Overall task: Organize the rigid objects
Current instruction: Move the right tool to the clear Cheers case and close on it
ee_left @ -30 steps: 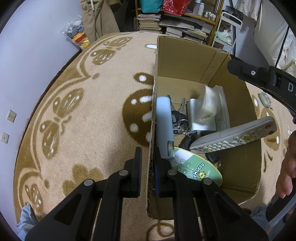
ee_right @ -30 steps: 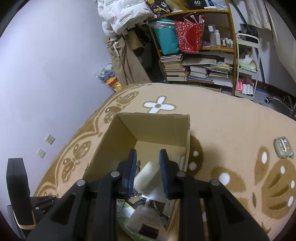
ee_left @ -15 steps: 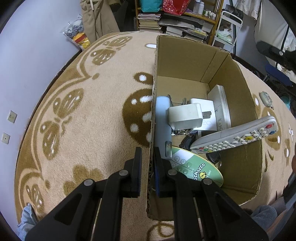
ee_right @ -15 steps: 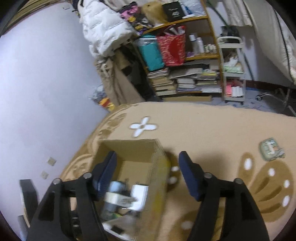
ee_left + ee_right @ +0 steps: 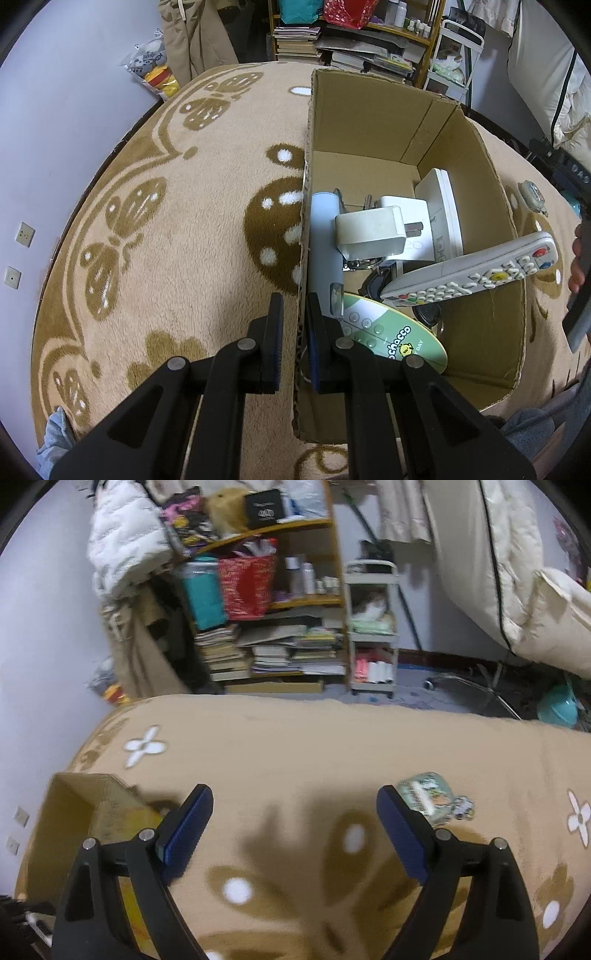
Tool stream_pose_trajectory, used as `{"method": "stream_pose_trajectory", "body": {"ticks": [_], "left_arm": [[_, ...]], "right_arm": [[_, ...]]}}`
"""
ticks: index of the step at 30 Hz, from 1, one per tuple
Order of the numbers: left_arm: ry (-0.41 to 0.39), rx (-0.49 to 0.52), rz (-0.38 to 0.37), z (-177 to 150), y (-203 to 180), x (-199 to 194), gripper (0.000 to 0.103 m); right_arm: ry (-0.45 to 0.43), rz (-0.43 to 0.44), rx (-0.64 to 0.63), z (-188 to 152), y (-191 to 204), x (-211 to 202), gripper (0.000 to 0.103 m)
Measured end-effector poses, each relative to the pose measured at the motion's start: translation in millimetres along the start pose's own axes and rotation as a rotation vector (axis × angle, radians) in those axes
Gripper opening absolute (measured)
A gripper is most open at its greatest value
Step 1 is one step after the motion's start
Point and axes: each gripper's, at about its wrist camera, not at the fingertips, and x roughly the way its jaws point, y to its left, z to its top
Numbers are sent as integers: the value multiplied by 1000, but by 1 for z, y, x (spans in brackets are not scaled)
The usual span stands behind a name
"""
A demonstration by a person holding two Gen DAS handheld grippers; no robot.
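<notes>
l gripper [image 5: 294, 332] clamps box wall [image 5: 303, 258] (1 remote [image 5: 476, 271], 1 charger [image 5: 373, 232] inside); r gripper [image 5: 295, 823] jaws just opened, empty.

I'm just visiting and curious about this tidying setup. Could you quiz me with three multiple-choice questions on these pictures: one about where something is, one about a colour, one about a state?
1. Where does the white plug adapter lie?
A. in the brown cardboard box
B. on the carpet
C. on the bookshelf

2. What colour are the pads on the right gripper?
A. red
B. blue
C. white

3. What is the left gripper doing?
A. hanging open
B. holding the remote
C. clamped on the box's wall

Answers:
1. A, it rests on the other things in the box.
2. B, both pads are blue.
3. C, its fingers pinch the cardboard edge.
</notes>
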Motion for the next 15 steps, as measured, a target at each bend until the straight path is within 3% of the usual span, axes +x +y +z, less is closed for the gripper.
{"method": "stream_pose_trajectory", "body": {"ticks": [15], "left_arm": [[5,11,14,-1,-5,4,11]], "right_arm": [[60,-131,73,-6,-69,47,94]]}}
